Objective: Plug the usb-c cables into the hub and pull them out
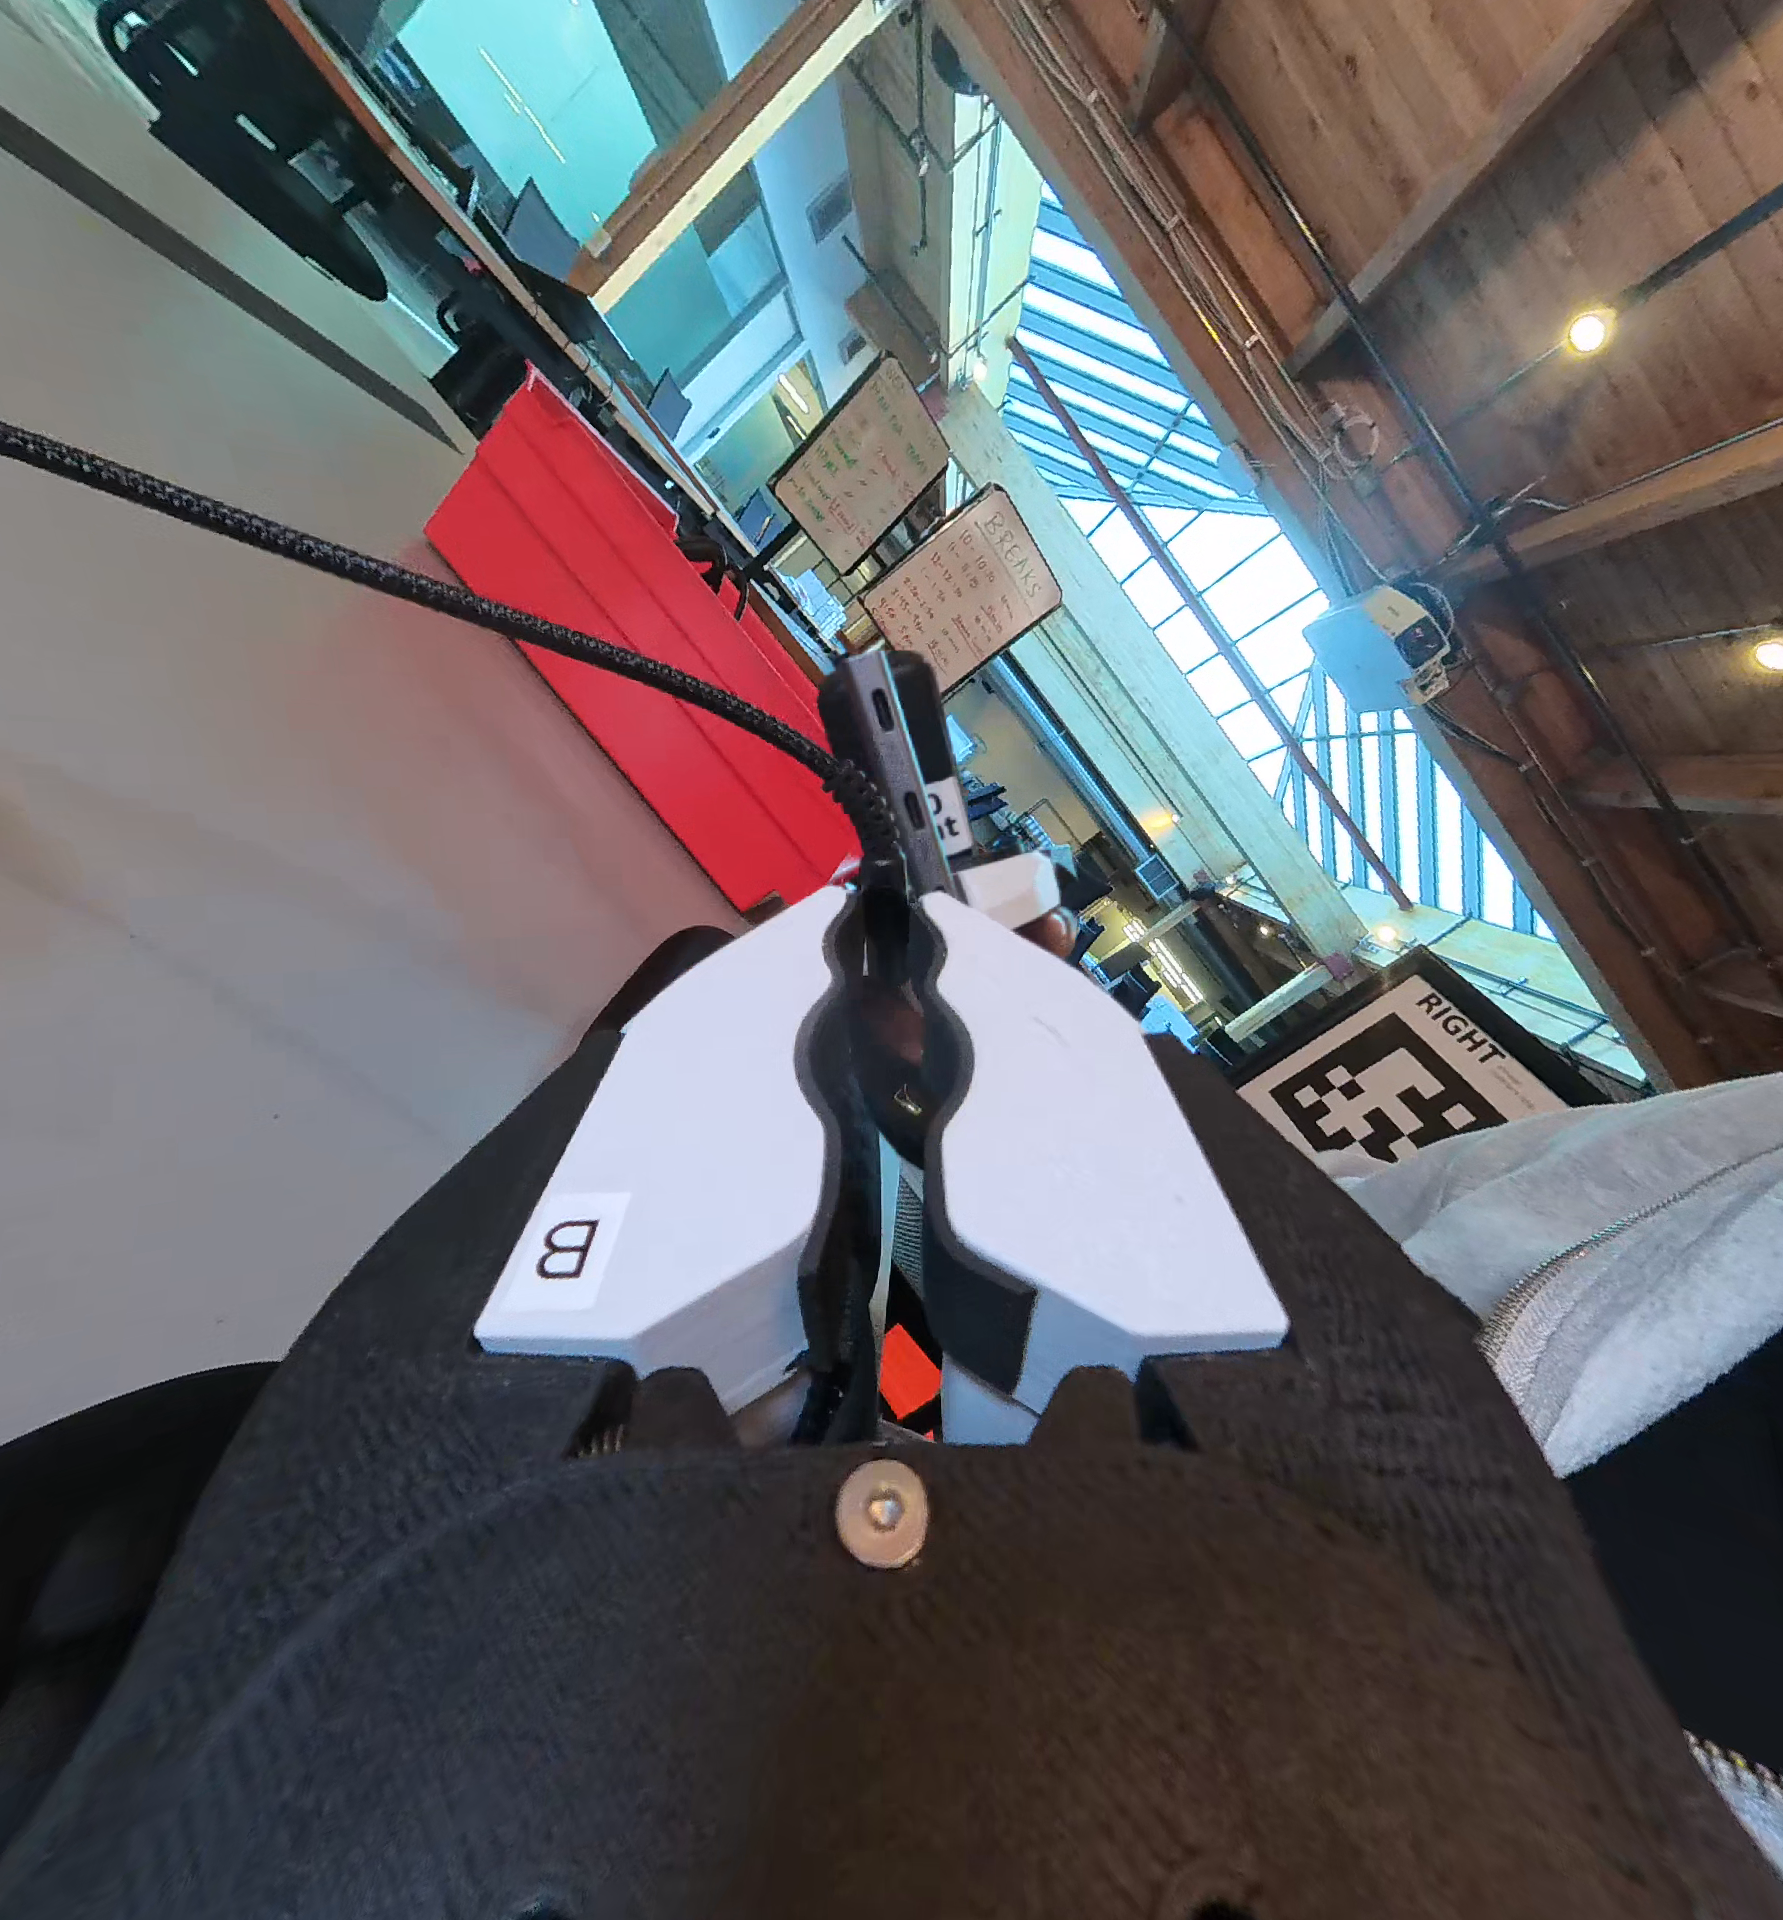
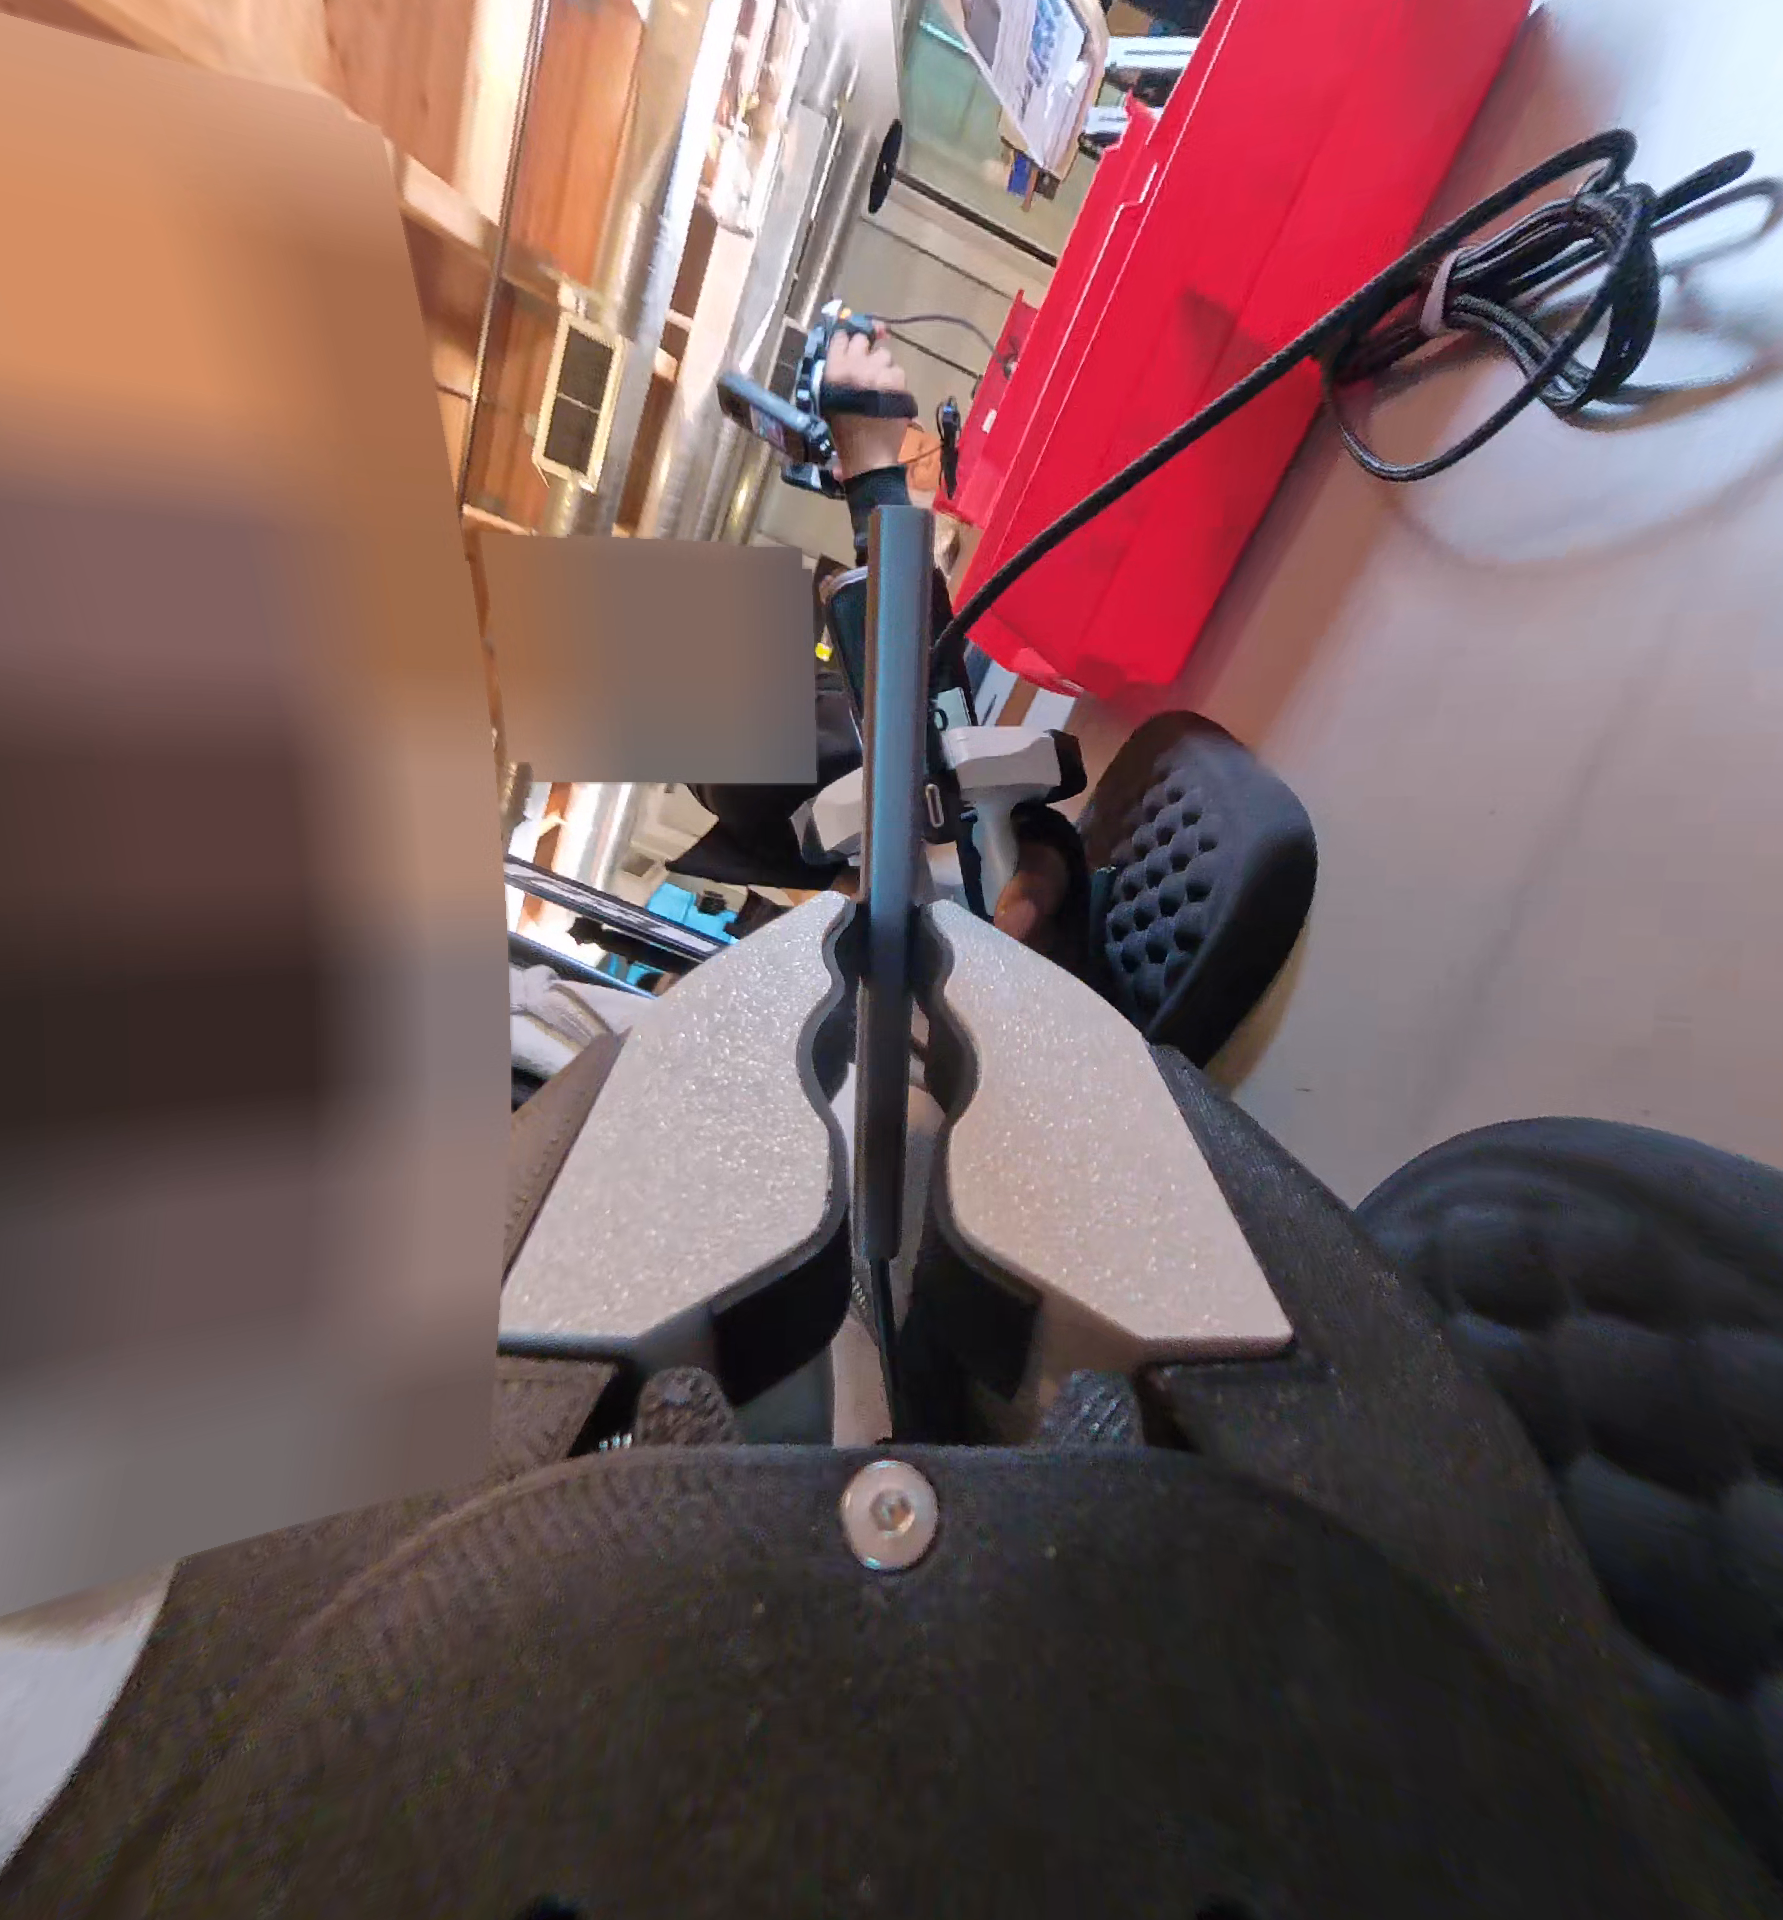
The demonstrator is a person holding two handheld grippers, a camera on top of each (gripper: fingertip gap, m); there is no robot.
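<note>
Left tool (image 1: 882,914) closed on a black braided cable (image 1: 347,556), gripped at its strain relief beside the hub (image 1: 892,753); whether the plug sits in a port cannot be told. Two oval ports visible along the hub's narrow edge. Beyond the tips, the cable arcing off left over the white counter (image 1: 139,727), past a red bin (image 1: 638,644). Farther off, whiteboards (image 1: 908,530) and a timber ceiling with lamps. Right tool (image 2: 887,920) clamped tight on the hub (image 2: 895,831), held edge-on and upright between the grey fingers (image 2: 700,1132), its own lead trailing back toward the camera. Just past it, the left tool (image 2: 991,769), with the cable (image 2: 1178,416) running up across the red bin (image 2: 1230,343) to a bundled coil (image 2: 1552,301) lying on the counter (image 2: 1541,831). Black padded cushion (image 2: 1199,873) near the counter's edge. In the distance, a raised hand (image 2: 861,364) holding a camcorder.
</note>
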